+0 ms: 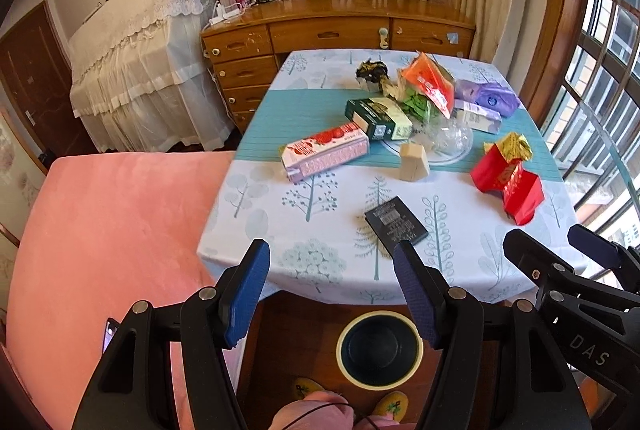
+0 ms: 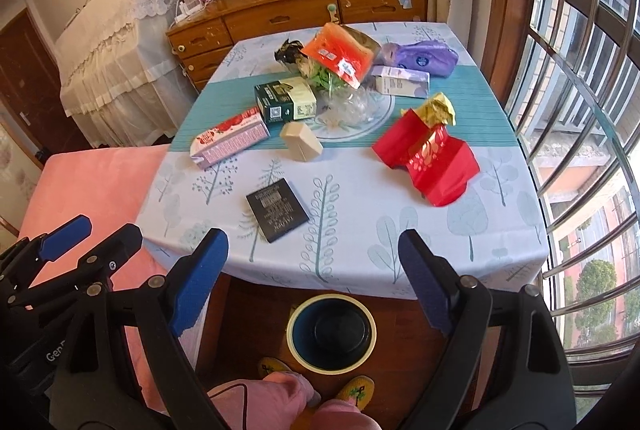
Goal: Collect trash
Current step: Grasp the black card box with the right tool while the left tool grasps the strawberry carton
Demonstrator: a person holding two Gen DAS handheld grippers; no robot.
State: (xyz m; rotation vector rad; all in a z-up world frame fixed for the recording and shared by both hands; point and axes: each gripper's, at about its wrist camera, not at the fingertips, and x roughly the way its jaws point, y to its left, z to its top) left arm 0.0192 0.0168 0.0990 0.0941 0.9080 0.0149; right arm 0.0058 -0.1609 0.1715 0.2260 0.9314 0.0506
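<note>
Trash lies on a table with a tree-print cloth (image 1: 320, 230) (image 2: 360, 222). There is a black flat box (image 1: 396, 226) (image 2: 277, 210), a pink strawberry carton (image 1: 324, 152) (image 2: 228, 140), a dark green box (image 1: 378, 118) (image 2: 286, 100), a beige wedge (image 1: 414, 162) (image 2: 301, 142), a red and gold wrapper (image 1: 506, 178) (image 2: 428, 154), an orange bag (image 1: 432, 80) (image 2: 340, 56) and a purple pack (image 1: 488, 96) (image 2: 420, 58). A round bin (image 1: 379, 348) (image 2: 331, 334) stands on the floor below the table's near edge. My left gripper (image 1: 332, 294) and right gripper (image 2: 316, 282) are both open and empty, above the bin.
A pink cushioned seat (image 1: 100, 250) (image 2: 88, 186) lies left of the table. A wooden desk with drawers (image 1: 328, 34) (image 2: 280, 18) stands behind. A barred window (image 2: 580, 110) is on the right. The person's knees and slippers (image 2: 356, 392) are next to the bin.
</note>
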